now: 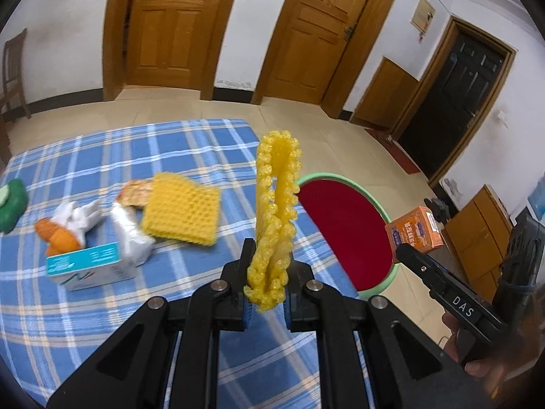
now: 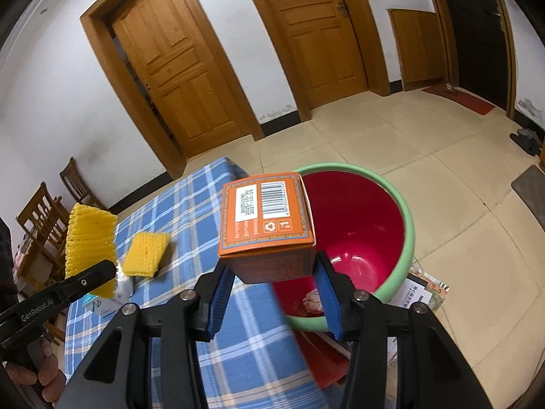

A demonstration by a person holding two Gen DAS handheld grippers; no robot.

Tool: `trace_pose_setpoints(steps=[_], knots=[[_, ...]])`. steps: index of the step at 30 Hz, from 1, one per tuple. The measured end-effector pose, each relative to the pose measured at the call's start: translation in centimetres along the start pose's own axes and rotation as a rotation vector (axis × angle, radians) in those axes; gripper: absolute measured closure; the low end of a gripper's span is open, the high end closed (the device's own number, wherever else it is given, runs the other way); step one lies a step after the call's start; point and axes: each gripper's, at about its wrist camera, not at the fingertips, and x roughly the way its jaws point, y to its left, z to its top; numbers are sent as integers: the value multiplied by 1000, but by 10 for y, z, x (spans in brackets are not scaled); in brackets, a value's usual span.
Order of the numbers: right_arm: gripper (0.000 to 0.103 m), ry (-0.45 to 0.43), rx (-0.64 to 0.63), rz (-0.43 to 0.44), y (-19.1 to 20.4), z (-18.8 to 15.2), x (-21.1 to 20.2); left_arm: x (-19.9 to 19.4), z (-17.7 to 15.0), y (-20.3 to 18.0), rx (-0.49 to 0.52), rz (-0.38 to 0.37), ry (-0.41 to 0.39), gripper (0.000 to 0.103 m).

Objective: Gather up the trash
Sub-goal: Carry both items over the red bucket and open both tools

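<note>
My left gripper (image 1: 267, 272) is shut on a yellow foam net (image 1: 277, 204) and holds it upright above the blue plaid table (image 1: 102, 323). It also shows in the right wrist view (image 2: 89, 238). My right gripper (image 2: 272, 272) is shut on an orange box (image 2: 269, 225) held at the rim of the green bin with a red inside (image 2: 361, 225). The bin stands on the floor beside the table (image 1: 340, 225). A second yellow foam net (image 1: 182, 213) lies on the table.
On the table lie a teal and white box (image 1: 87, 266), white plastic wrappers (image 1: 131, 235), an orange item (image 1: 58, 237) and a green object (image 1: 12, 204). Crumpled trash (image 2: 313, 301) lies in the bin. Papers (image 2: 422, 293) lie on the floor by the bin. Wooden chairs (image 2: 44, 218) stand at left.
</note>
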Motion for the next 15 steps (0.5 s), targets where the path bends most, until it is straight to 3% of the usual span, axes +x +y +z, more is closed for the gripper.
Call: trace_pose_setpoints(steps=[15], knots=[[53, 37, 103, -45, -51, 0, 23, 70, 19, -54, 92, -52, 89, 91]])
